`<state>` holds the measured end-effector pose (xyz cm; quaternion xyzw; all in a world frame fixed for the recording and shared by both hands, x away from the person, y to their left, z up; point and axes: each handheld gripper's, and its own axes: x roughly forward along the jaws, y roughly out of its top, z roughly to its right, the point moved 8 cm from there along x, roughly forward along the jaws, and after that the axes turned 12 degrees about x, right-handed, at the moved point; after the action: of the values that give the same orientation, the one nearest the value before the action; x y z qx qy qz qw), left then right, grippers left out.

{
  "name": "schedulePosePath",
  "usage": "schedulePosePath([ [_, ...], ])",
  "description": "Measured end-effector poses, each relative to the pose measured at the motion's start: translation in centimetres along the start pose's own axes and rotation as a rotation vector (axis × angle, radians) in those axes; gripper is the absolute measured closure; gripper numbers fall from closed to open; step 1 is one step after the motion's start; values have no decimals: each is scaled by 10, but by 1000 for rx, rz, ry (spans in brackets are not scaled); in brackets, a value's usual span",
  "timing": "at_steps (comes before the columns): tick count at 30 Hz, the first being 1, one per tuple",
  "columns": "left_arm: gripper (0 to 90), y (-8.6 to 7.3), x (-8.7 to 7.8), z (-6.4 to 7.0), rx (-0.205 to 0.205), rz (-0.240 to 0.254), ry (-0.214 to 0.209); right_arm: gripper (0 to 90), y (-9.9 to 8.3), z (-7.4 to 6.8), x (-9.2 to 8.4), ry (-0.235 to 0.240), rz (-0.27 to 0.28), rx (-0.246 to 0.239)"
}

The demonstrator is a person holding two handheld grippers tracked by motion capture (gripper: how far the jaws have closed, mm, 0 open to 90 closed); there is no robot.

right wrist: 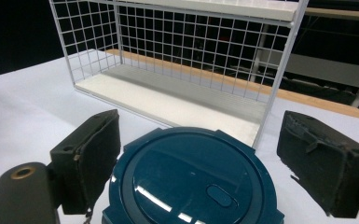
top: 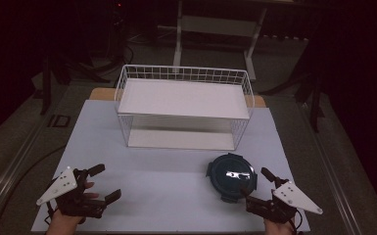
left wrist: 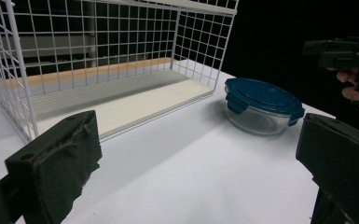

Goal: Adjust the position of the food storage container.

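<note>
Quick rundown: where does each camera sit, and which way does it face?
High view: above the near edge, facing forward and down on the table; both hands, left tongs, right tongs.
Left gripper view: between open jaws, toward the rack.
Right gripper view: just behind the container, jaws open either side of it.
All share rack and container.

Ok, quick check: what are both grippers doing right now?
Left gripper: open, holding nothing, over the bare white table.
Right gripper: open, fingers either side of the round glass container with the dark blue lid, not pressing on it.
</note>
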<state>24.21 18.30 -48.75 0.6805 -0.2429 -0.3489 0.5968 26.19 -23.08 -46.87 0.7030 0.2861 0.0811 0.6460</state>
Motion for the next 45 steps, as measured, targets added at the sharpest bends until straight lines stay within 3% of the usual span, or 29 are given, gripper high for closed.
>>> schedulePosePath([
  [9,0,2,-1,2,9,3,3,131,13,-6,-7,0,15,-8],
  [15,0,3,0,3,20,4,-5,131,18,0,-2,43,-73,29],
  [17,0,3,0,2,15,3,-5,132,22,5,-1,20,-80,45],
  [19,0,3,0,2,14,5,-5,131,24,8,0,43,-96,56],
  [25,0,2,0,2,14,3,-3,158,20,21,3,34,-160,47],
  [27,0,2,1,2,13,4,-5,220,15,26,3,30,-180,55],
  [29,0,2,1,2,13,4,-5,220,12,29,4,31,-189,59],
  [30,0,2,2,2,14,1,-5,352,6,36,4,7,-208,44],
  [32,0,1,2,3,10,-2,-8,414,0,42,4,-35,-218,27],
  [35,0,1,2,3,12,-4,-10,510,-7,51,2,-57,-237,32],
  [45,0,-1,5,4,11,-13,-16,737,-38,72,0,-111,-320,48],
])
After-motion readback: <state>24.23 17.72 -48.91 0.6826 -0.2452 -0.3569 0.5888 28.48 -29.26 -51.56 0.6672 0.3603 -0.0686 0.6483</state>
